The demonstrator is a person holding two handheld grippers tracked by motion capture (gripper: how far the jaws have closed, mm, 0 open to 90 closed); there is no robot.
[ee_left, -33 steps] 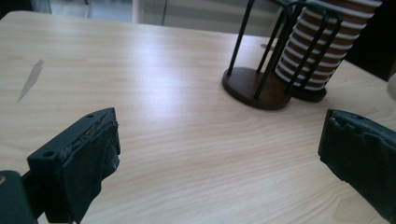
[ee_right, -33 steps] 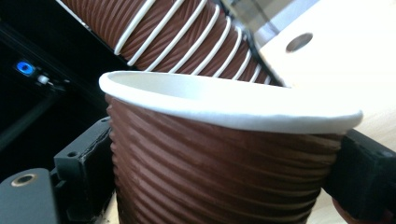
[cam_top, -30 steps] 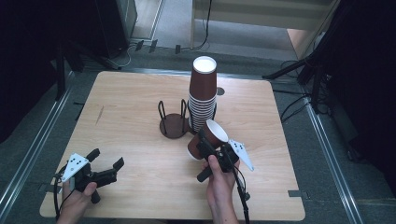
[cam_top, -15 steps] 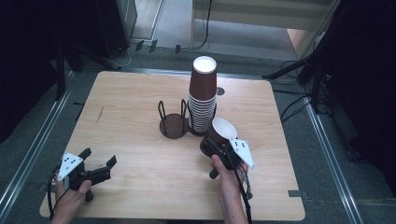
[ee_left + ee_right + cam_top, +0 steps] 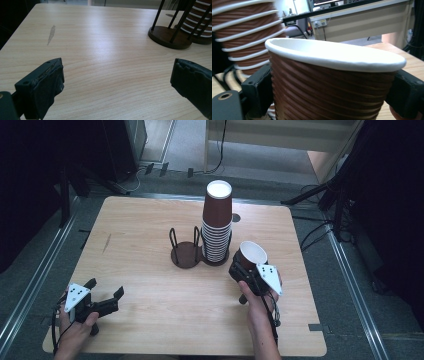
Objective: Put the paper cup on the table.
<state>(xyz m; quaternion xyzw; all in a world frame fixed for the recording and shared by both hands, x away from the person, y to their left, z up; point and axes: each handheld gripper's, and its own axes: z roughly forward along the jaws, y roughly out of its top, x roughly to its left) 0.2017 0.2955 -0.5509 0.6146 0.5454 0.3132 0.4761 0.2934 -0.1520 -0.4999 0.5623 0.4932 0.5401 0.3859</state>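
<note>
My right tool (image 5: 243,270) grips a cup (image 5: 250,255) mouth-up just beside the stack (image 5: 216,225), my left tool (image 5: 104,297) gaping idle over the counter (image 5: 150,270), so I judge a gentle squeeze and level carry best.

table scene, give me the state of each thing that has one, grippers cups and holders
left gripper: open, holding nothing, low over the table
right gripper: shut on the single cup
single cup: clamped between the jaws, mouth up, tilted, beside the stack
cup stack: upside down, nested, standing on the right holder
left holder: upright, no cups on it
</note>
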